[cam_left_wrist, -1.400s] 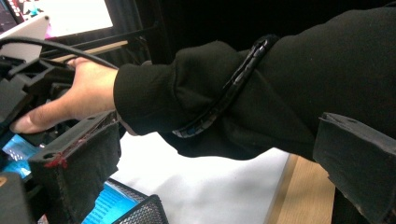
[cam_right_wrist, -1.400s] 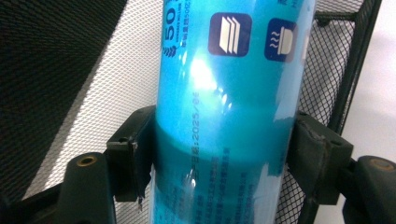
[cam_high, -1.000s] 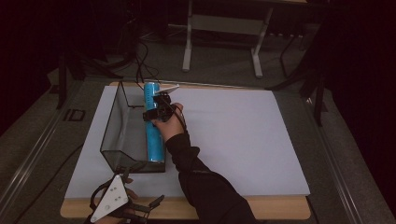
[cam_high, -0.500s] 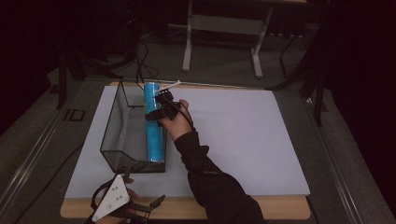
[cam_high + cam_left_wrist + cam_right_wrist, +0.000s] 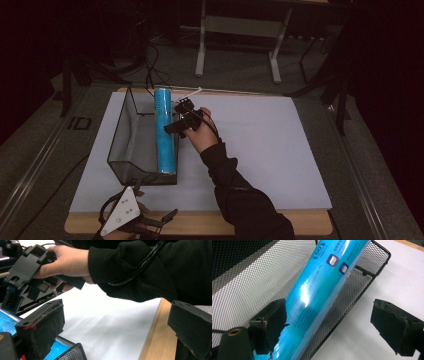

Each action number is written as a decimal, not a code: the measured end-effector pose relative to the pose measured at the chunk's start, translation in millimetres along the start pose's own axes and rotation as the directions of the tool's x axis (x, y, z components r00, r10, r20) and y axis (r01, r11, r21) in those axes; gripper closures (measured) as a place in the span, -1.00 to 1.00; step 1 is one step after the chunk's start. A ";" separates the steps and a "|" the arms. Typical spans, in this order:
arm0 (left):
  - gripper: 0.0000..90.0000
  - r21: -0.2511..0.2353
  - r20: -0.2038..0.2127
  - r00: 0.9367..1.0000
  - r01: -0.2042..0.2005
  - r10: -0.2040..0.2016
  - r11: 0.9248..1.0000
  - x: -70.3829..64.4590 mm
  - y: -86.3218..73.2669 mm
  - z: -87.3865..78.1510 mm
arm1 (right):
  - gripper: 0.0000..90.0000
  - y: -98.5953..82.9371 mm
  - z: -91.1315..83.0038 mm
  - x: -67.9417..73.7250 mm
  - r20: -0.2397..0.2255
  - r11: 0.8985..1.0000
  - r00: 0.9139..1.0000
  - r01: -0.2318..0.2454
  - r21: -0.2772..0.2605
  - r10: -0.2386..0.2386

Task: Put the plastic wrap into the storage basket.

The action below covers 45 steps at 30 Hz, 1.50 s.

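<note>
The right claw (image 5: 329, 322) stands with its jaws apart, one pad beside the blue roll (image 5: 319, 290) and the other out over the white sheet (image 5: 260, 150), so nothing is clamped. In the high view the right claw (image 5: 184, 120) has drawn back a little to the right over the last second, from on top of the roll to just beside the basket's wall. That reads as a release: the roll (image 5: 164, 130) now lies on its own, lengthwise in the black mesh basket (image 5: 122, 145), leaning along its right side with the far end poking above the rim. The placing looks done. The left claw (image 5: 150, 222) waits at the table's near edge, jaws apart and empty.
</note>
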<state>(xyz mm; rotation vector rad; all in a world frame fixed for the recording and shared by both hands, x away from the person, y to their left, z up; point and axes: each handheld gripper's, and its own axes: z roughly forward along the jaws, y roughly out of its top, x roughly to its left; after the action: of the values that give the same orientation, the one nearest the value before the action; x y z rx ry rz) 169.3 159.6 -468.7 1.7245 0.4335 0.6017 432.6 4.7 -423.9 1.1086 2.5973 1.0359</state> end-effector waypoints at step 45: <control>-0.97 0.012 0.001 1.000 -0.003 0.003 1.000 -1.0 -0.4 2.9 | -0.69 -126.7 -80.1 -44.5 -0.003 0.982 0.997 0.073 -0.172 -0.075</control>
<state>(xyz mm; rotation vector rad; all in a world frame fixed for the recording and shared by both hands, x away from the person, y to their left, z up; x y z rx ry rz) 170.3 156.8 -469.8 1.7371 0.4347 0.6015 360.8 -131.5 -450.9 0.9619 2.4798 1.2235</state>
